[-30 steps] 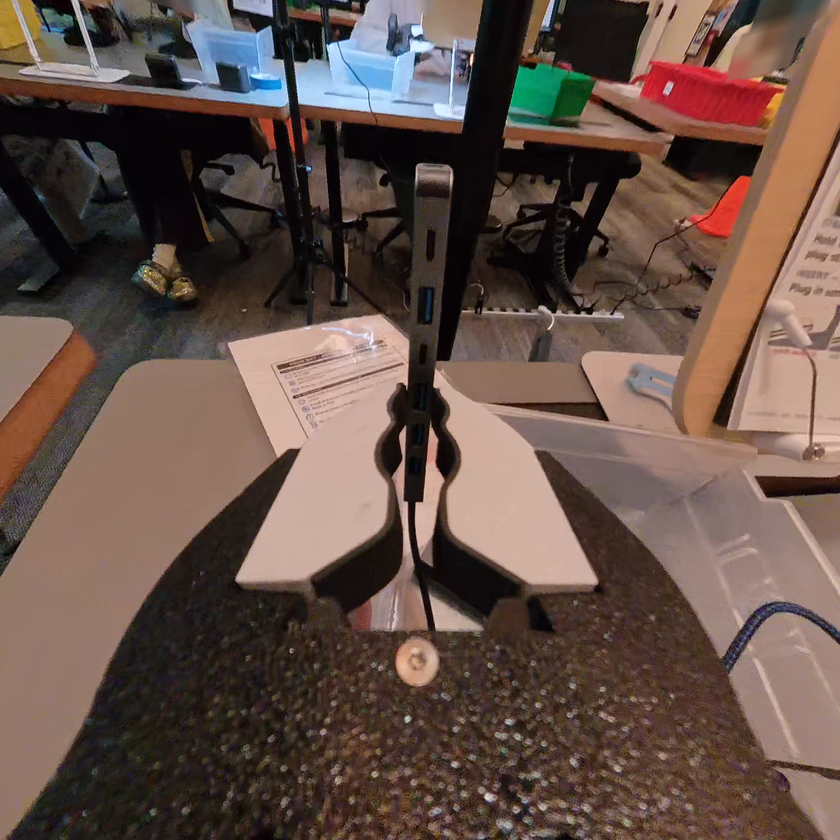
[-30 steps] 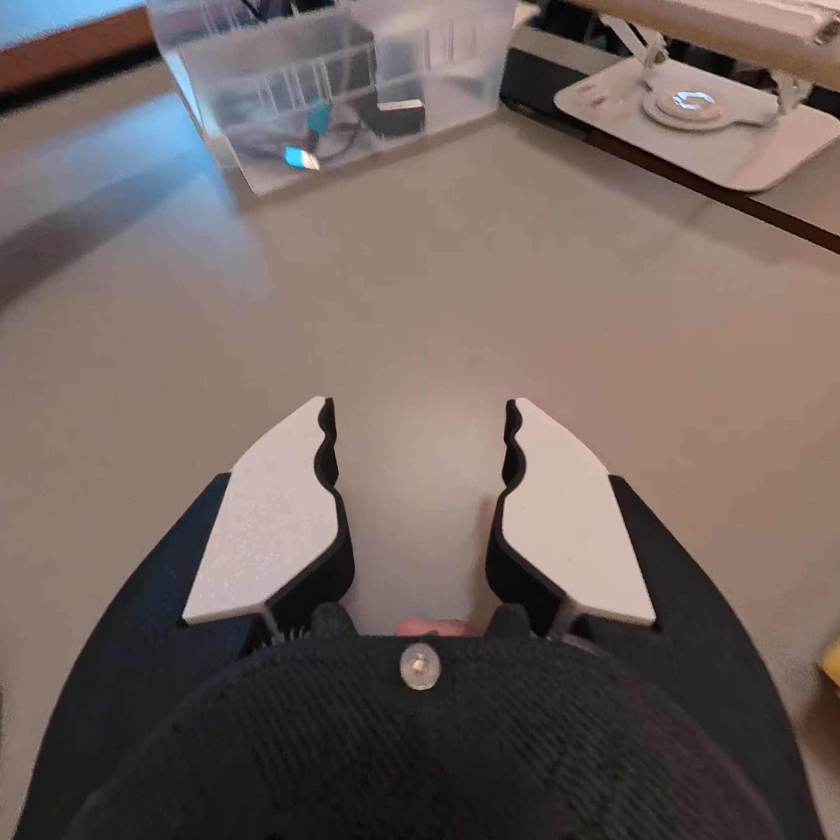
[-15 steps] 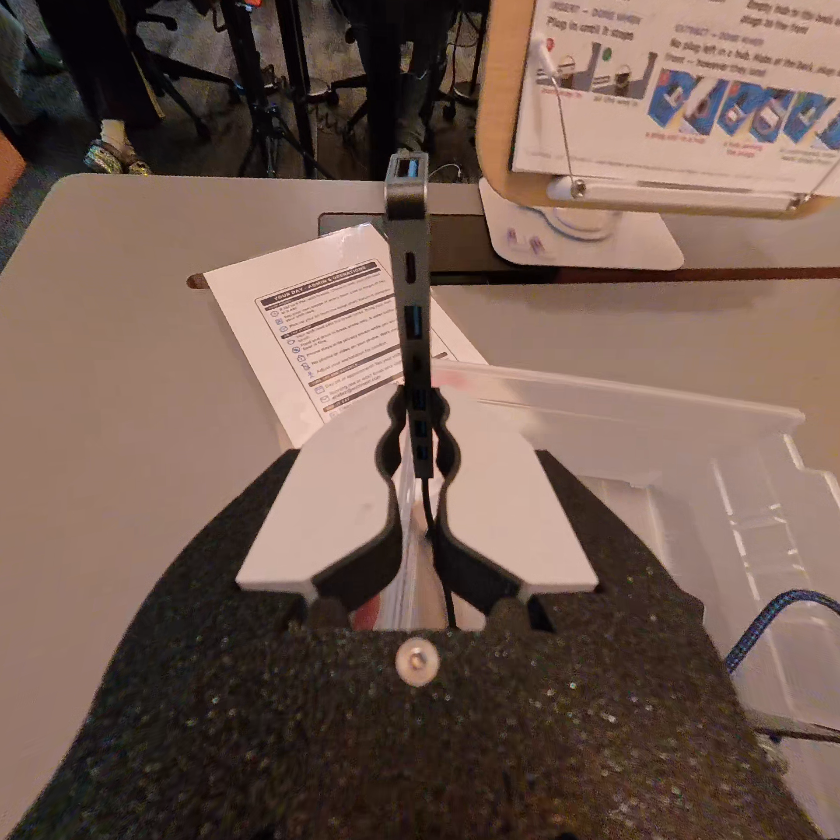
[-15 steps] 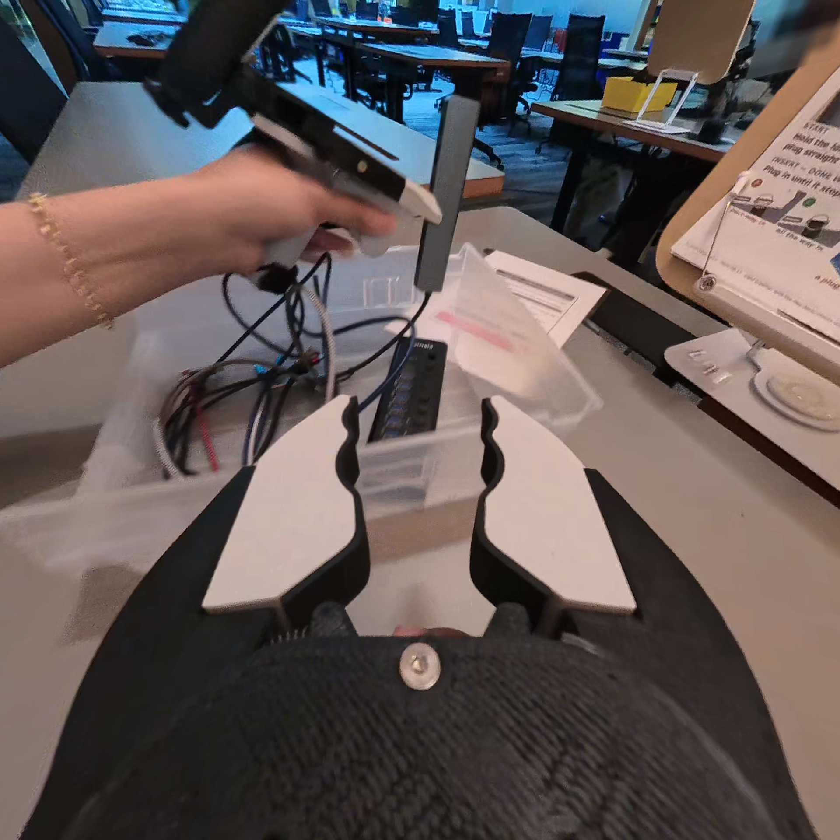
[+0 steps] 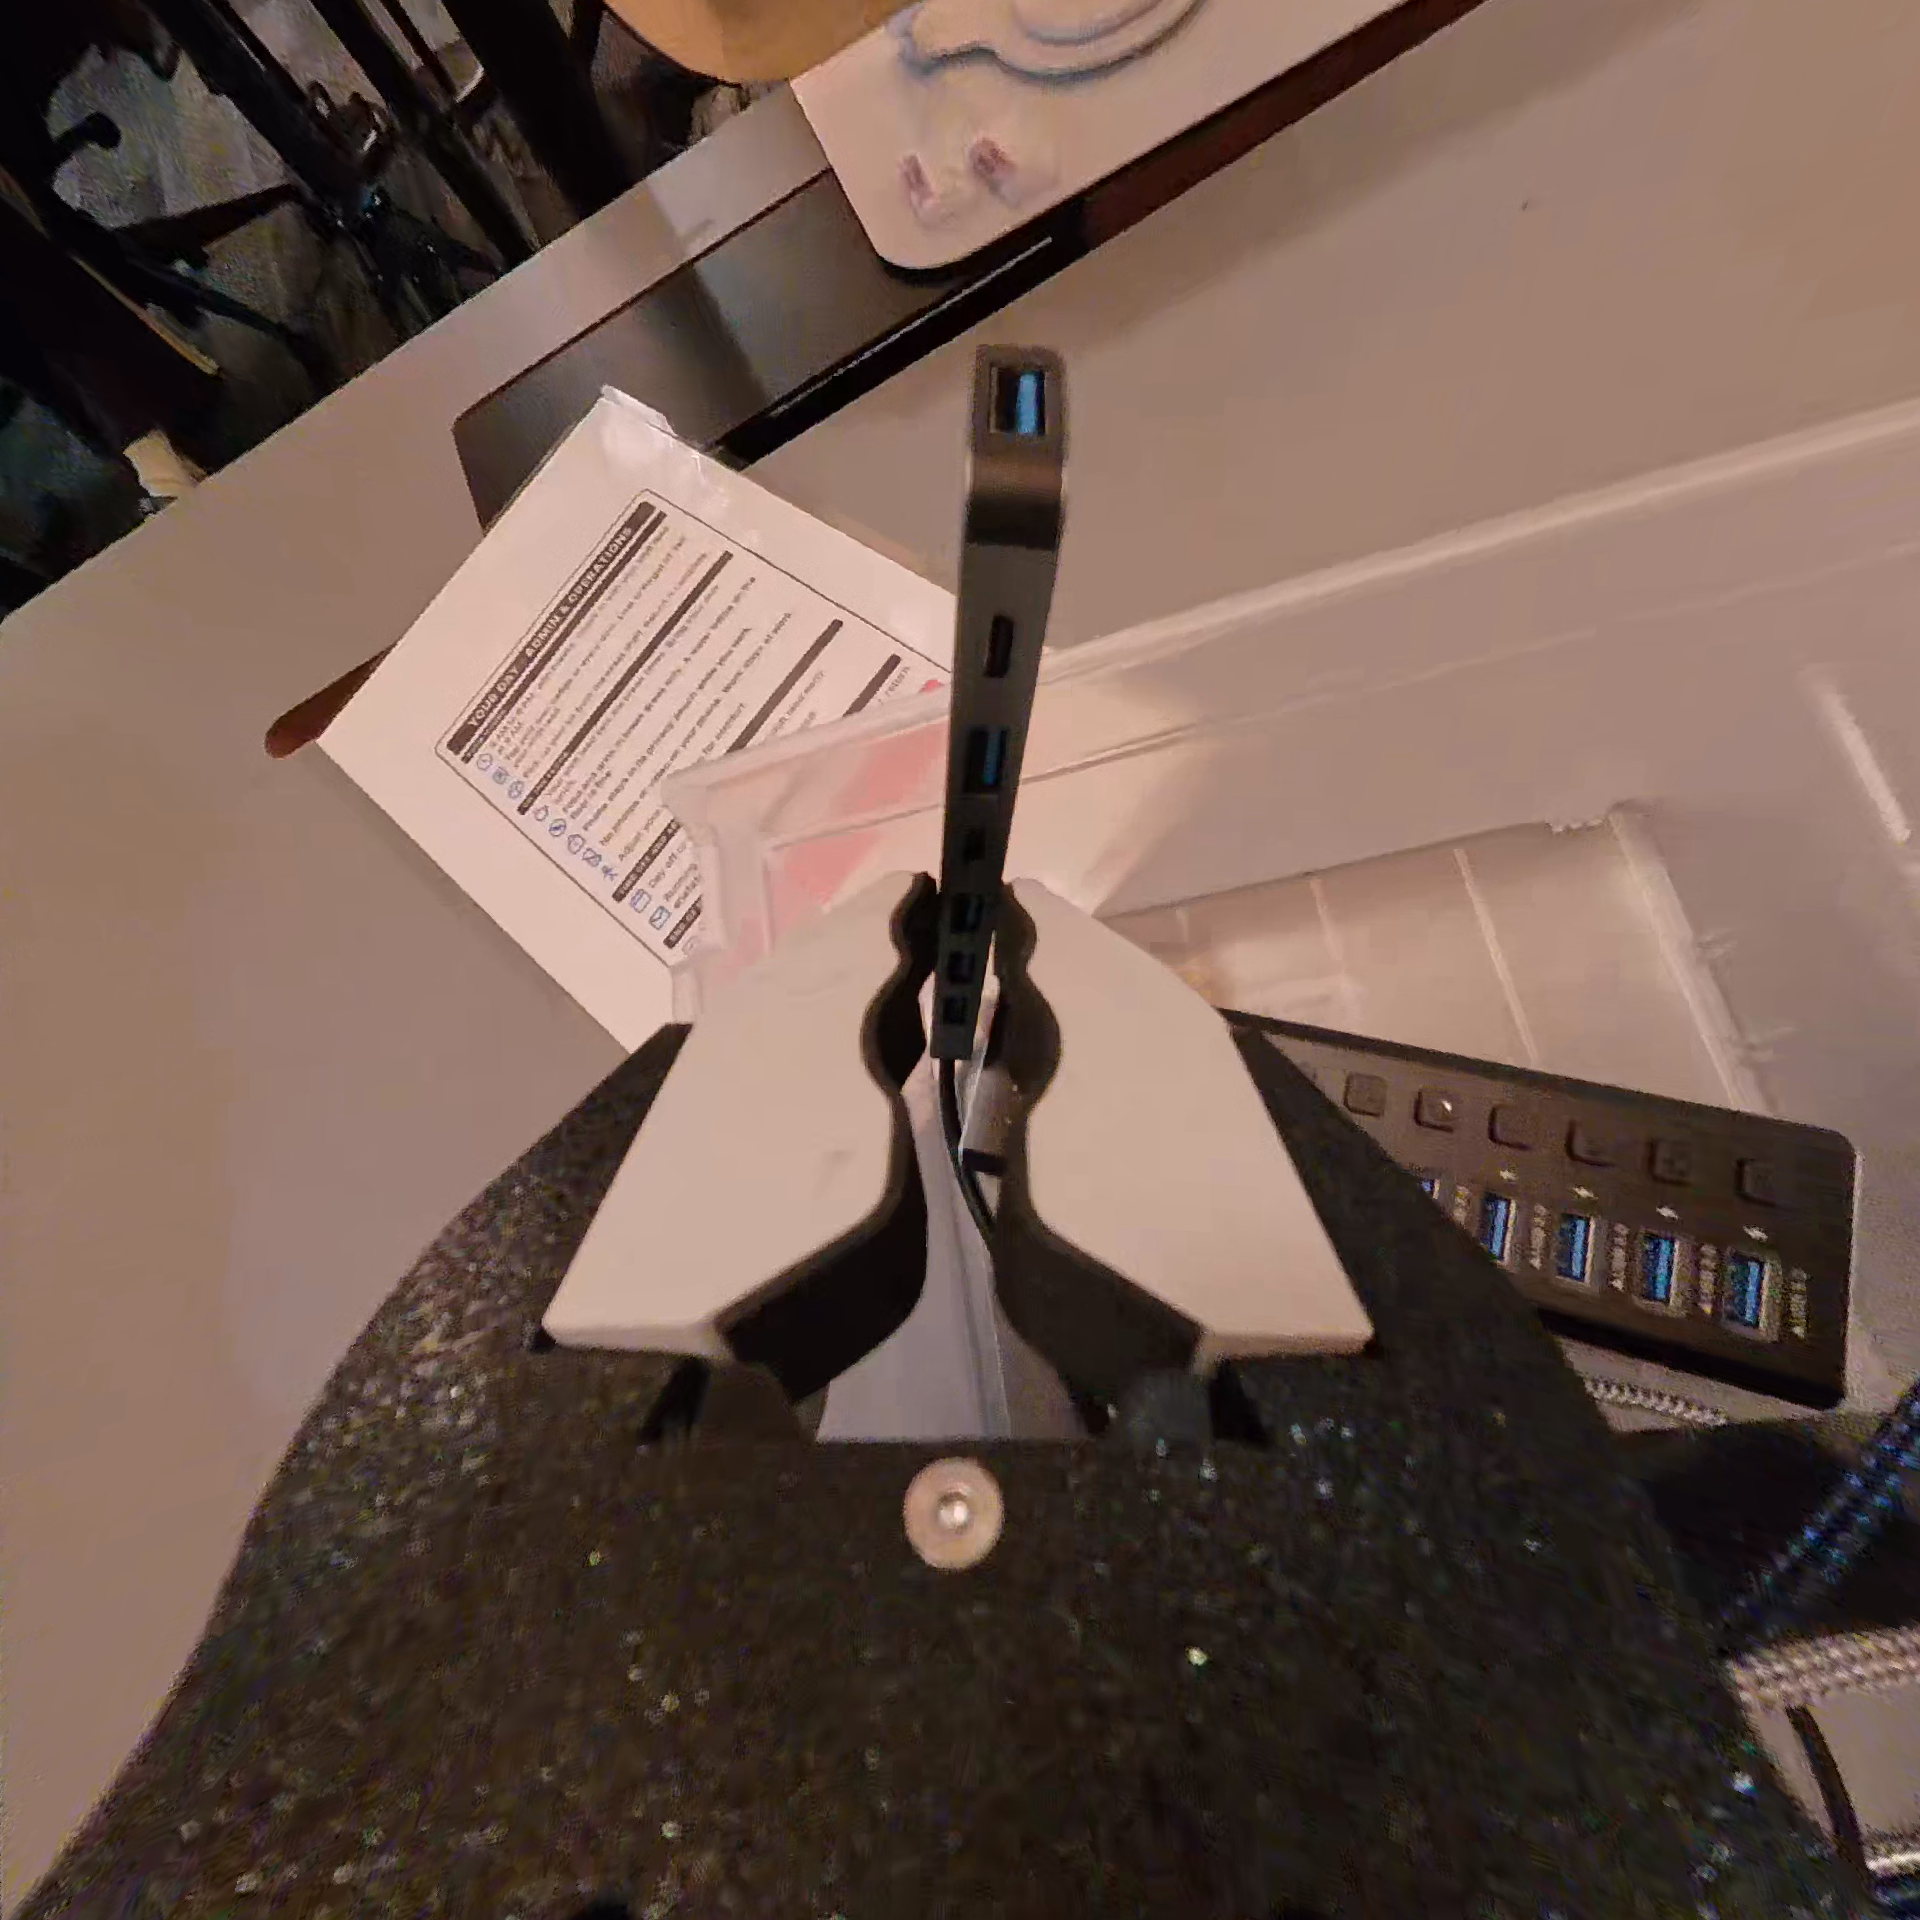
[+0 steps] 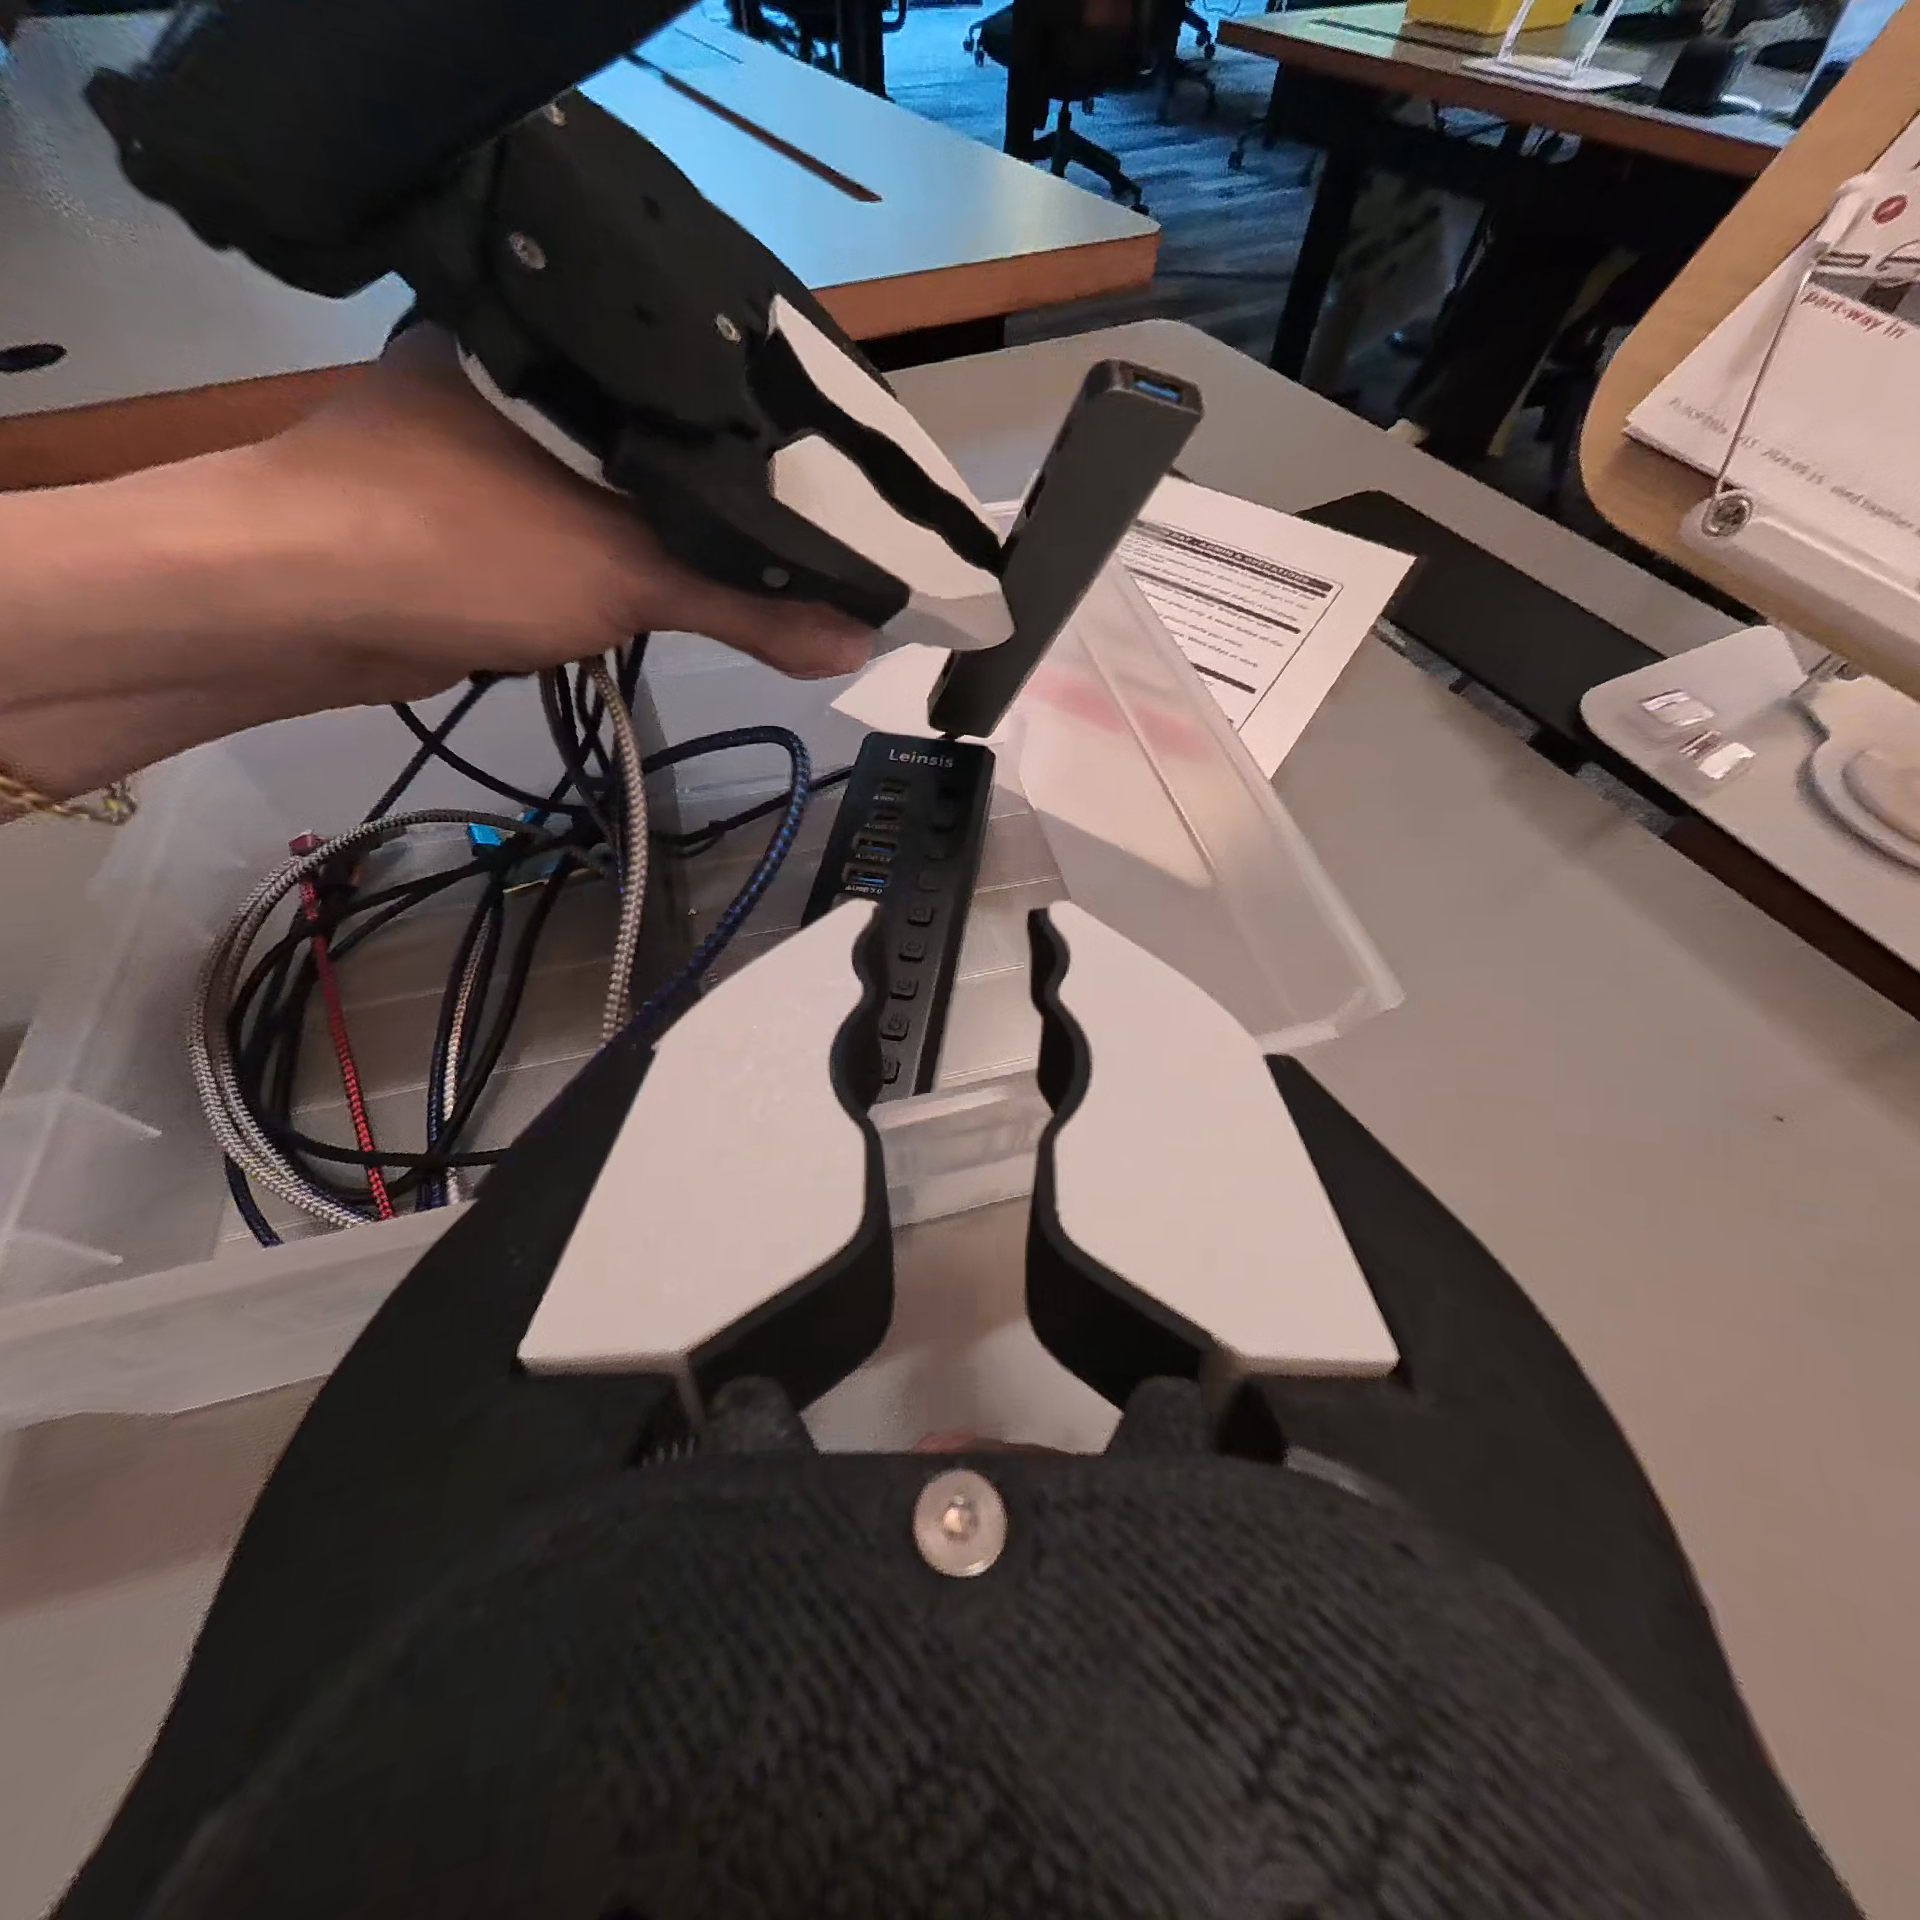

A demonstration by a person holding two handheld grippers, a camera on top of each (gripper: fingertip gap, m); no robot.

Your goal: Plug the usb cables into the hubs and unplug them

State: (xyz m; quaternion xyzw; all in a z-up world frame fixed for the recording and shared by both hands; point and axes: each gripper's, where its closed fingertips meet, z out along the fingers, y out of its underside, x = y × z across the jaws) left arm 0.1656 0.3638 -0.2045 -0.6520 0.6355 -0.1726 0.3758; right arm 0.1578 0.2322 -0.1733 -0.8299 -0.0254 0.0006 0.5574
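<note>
Left claw lifts a slim grey hub over the clear bin while the right claw waits, parted and empty.

The left claw (image 5: 961, 914) is closed tight on the lower end of the slim grey hub (image 5: 1003, 623), which stands tilted above the clear plastic bin (image 6: 125, 1039); the hub's thin black lead hangs down between the fingers. The right claw (image 6: 948, 920) is parted with nothing between its fingers, poised over the bin's near wall. Inside the bin, a long black hub (image 6: 914, 904) with a row of buttons and blue ports lies flat just below the raised grey hub, and a tangle of braided usb cables (image 6: 343, 987) lies to its left. A printed sheet (image 5: 582, 727) rests on the surface beyond the bin, partly under the bin's tipped-up clear lid (image 6: 1164, 831).
</note>
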